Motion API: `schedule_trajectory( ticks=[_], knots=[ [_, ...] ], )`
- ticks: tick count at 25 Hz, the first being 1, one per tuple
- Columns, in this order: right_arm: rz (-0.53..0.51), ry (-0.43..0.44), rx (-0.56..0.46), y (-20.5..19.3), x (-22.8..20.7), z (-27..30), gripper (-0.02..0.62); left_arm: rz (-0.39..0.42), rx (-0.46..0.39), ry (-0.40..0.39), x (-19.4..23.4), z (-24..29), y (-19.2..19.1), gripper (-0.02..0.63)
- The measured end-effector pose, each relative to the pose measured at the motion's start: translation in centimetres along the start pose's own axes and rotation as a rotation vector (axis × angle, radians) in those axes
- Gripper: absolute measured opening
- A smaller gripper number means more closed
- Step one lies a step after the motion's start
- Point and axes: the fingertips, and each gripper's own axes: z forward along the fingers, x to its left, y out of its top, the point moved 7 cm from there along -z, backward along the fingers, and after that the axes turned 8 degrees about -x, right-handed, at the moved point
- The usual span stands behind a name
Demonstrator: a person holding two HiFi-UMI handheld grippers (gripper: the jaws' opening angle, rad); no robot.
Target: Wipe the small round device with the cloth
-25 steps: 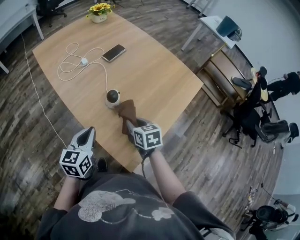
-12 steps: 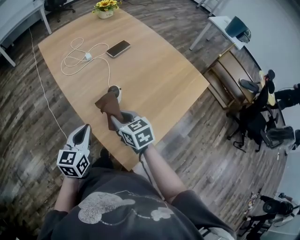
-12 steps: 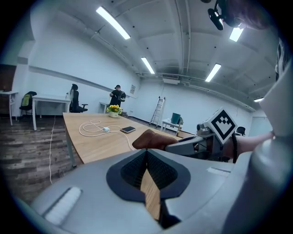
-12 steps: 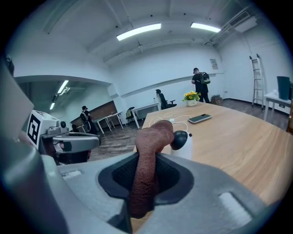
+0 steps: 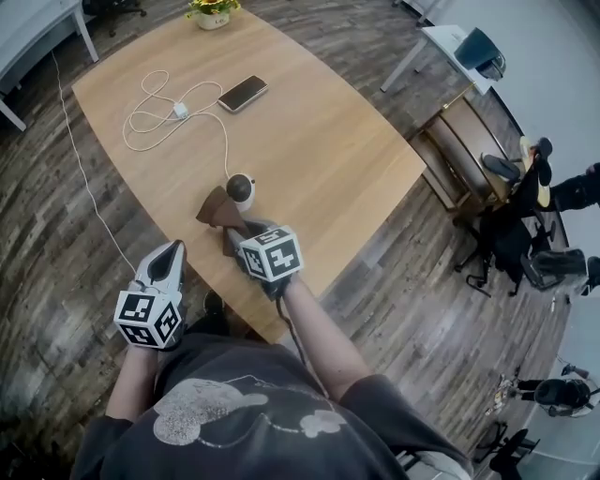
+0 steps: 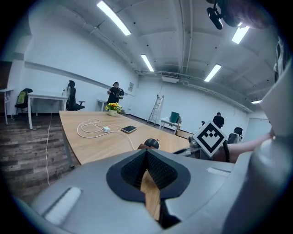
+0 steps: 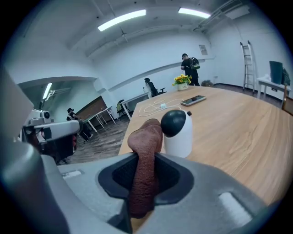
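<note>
The small round device (image 5: 242, 190) is a white body with a black dome, standing near the wooden table's (image 5: 309, 141) front edge; its white cable runs off toward the far side. The right gripper (image 5: 246, 231) is shut on a brown cloth (image 5: 217, 210), whose free end lies just left of the device. In the right gripper view the cloth (image 7: 145, 157) rises between the jaws and its top touches the device (image 7: 177, 132). My left gripper (image 5: 170, 259) hangs off the table's near-left edge, jaws closed on nothing. The device (image 6: 151, 143) shows beyond it in the left gripper view.
A phone (image 5: 243, 93) and a coiled white cable with a plug (image 5: 161, 114) lie on the far part of the table, with a flower pot (image 5: 212, 14) at its far end. Chairs and a side table (image 5: 473, 131) stand on the floor to the right.
The right gripper with the cloth has swung from the device's right side across to its left. The device shows uncovered again. The left gripper has stayed put.
</note>
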Motion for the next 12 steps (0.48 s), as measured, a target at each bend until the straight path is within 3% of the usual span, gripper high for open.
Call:
schedule_trajectory(
  ticks=[7,12],
  knots=[
    [0.11,-0.025,0.099,-3.5,-0.8,0.5,0.074,-0.011,0.026,-0.02,0.9,0.7,-0.8,0.019],
    [0.075,-0.007,0.056,-4.0,0.0,-2.4,0.073,-0.015,0.021,-0.028,0.7,1.3,-0.7,0.02]
  ],
)
